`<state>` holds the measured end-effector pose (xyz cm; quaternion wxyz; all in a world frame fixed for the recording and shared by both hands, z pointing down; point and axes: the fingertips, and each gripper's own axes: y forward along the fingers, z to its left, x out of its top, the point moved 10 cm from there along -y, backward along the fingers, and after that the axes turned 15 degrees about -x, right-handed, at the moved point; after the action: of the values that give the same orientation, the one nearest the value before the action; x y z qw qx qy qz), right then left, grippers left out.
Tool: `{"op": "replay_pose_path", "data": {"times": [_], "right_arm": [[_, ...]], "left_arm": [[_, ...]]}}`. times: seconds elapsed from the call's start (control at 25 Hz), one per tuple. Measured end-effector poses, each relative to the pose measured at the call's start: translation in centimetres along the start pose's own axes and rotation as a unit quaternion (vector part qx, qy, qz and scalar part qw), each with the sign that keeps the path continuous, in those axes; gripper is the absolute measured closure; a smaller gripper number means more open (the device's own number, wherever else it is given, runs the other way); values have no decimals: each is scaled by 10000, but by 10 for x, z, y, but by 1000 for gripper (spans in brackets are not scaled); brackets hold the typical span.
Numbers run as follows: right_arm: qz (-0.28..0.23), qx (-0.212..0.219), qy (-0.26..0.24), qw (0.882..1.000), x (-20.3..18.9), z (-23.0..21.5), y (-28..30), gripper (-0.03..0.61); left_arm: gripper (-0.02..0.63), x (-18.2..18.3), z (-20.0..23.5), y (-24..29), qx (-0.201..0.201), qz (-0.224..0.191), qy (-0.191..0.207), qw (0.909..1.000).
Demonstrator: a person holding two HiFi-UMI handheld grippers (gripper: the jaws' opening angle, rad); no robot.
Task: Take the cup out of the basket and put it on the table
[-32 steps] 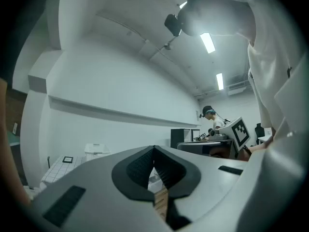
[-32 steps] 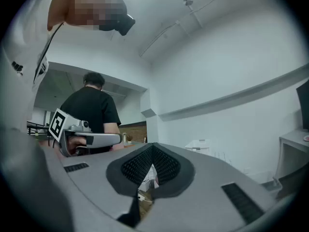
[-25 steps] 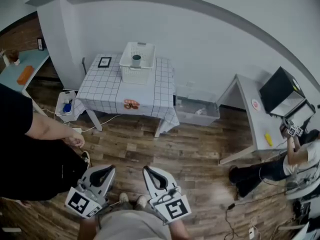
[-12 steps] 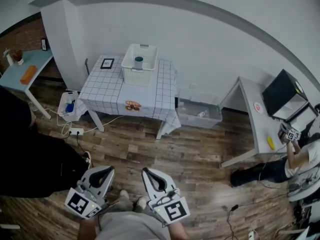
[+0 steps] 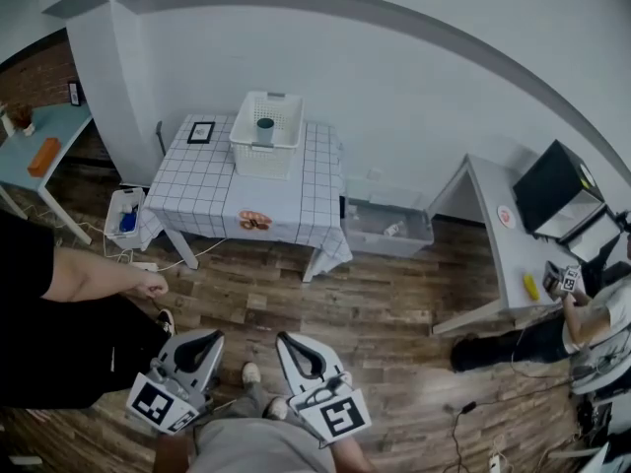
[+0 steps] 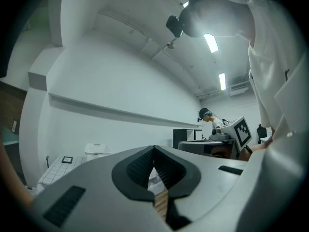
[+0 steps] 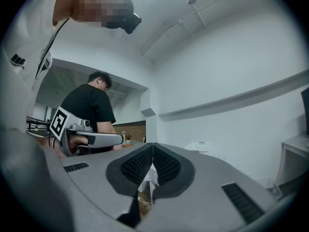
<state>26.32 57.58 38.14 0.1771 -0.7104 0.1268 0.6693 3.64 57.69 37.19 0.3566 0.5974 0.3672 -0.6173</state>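
A small dark grey cup [image 5: 265, 126] stands inside a white slatted basket [image 5: 264, 147] on a table with a white checked cloth [image 5: 202, 187], far across the room in the head view. Both grippers are held low near my body, far from the table. My left gripper [image 5: 209, 335] is shut with its jaw tips touching and nothing between them. My right gripper [image 5: 286, 338] is shut and empty too. In the left gripper view the basket [image 6: 96, 150] and table [image 6: 58, 167] show small at the left. The right gripper view catches the basket [image 7: 199, 146] faintly by the wall.
Wooden floor lies between me and the table. A person in black [image 5: 59, 323] stands close at my left. A clear storage box [image 5: 386, 228] sits on the floor right of the table. A white desk [image 5: 503, 239] with a black monitor and a seated person [image 5: 582, 313] is at the right. A small framed picture [image 5: 200, 132] lies on the cloth.
The view has shifted slightly as I moved over the floor. The arm of the person at my left has come back into view. Both grippers stay shut.
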Motion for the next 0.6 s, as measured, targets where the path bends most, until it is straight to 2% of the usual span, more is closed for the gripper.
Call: {"op": "replay_pose_path", "data": {"times": [0.6], "right_arm": [[205, -243, -209, 9993, -12, -12, 107, 568]], "left_arm": [[612, -2, 117, 25, -245, -45, -32, 9997]]}}
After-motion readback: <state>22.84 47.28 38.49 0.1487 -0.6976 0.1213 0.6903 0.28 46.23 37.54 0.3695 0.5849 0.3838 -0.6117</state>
